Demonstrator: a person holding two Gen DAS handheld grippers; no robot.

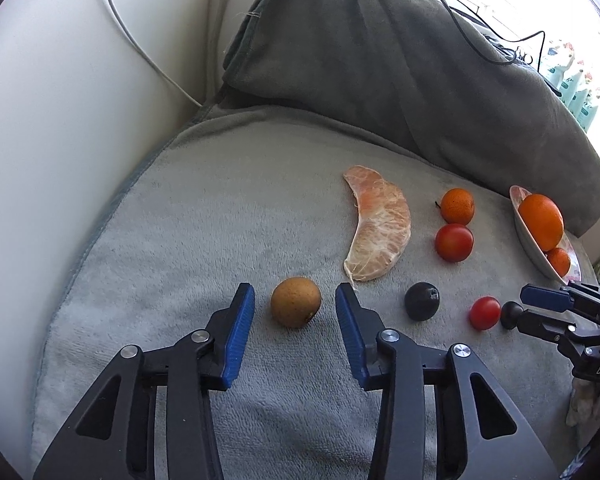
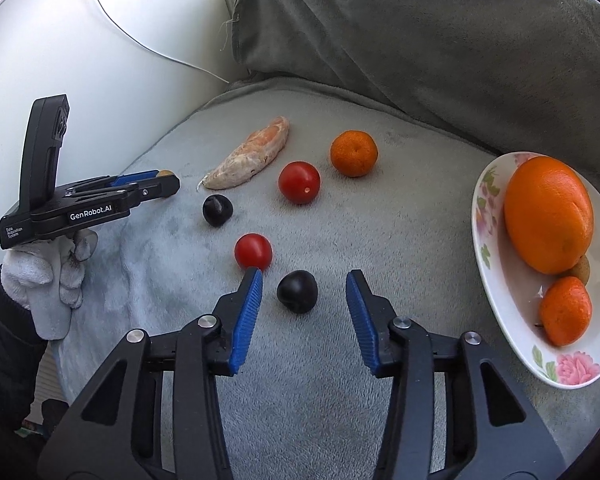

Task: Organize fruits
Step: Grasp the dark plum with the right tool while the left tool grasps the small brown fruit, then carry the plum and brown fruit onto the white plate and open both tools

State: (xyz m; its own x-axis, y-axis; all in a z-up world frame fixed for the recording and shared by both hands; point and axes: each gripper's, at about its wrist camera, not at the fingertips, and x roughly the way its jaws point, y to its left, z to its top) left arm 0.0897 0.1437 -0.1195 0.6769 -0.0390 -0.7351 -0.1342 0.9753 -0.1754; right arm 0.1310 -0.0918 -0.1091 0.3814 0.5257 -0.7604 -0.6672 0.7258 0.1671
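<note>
Claws both spread: left gripper (image 1: 295, 312) around brown fruit (image 1: 296, 302), right gripper (image 2: 304, 294) around dark plum (image 2: 297, 291), plate (image 2: 496, 280) at 3 o'clock

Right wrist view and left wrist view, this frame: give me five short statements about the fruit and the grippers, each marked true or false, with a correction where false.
1. The brown round fruit lies between the left gripper's pads, untouched. True.
2. The right gripper is clamped on a red tomato. False: it straddles a dark plum, with gaps on both sides.
3. The floral plate holds a large orange. True.
4. The peeled citrus segment lies on the plate. False: it lies on the grey blanket.
5. Only one dark plum is on the blanket. False: a second dark plum lies further back.
</note>
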